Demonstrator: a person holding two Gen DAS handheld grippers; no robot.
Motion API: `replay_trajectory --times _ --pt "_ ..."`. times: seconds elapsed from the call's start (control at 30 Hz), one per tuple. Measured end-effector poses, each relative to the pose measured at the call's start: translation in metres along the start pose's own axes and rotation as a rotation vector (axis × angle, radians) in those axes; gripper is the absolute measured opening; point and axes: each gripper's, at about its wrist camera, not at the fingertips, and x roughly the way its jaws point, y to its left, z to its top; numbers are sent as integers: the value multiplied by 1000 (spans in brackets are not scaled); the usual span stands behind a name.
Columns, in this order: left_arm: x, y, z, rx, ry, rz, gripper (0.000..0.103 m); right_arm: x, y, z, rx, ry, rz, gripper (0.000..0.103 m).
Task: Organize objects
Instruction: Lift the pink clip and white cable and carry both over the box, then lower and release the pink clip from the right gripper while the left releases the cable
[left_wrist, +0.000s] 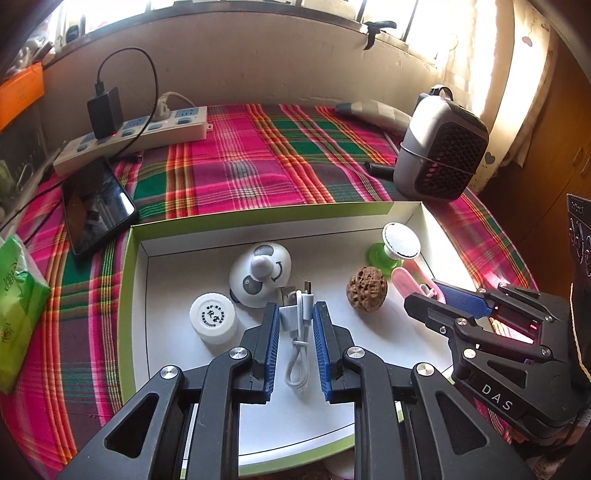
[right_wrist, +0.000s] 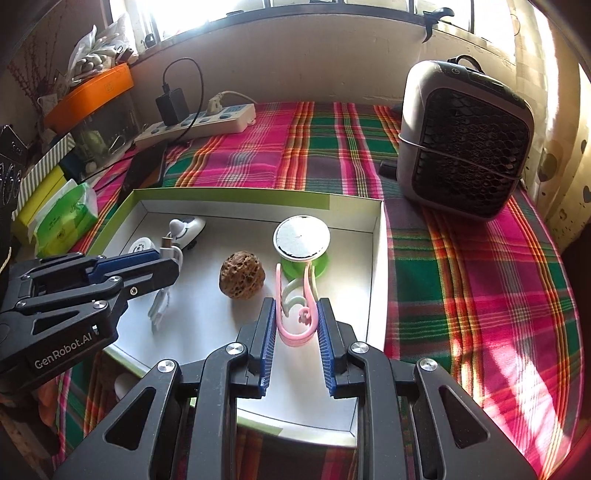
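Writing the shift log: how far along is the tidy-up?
Mostly done, it seems. In the box already: walnut, panda toy, white jar, green-based stand. In hand: left gripper straddles the white cable; right gripper brackets the pink clip. Whether they're gripped or released is unclear. Phone sits outside.

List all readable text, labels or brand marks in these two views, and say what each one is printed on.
"DAS": on the right hand-held gripper, left wrist view.
"GenRobot.AI": on the left hand-held gripper, right wrist view.
White round jar: lid print too small to read.
Green tissue pack: lettering blurred, unreadable.
Black box at the right edge: print unreadable.
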Motion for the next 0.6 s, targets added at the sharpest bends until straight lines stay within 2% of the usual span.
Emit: replay_trajectory --times 0.6 --pt "11 6 5 -11 7 25 17 9 -3 10 -10 -6 -12 23"
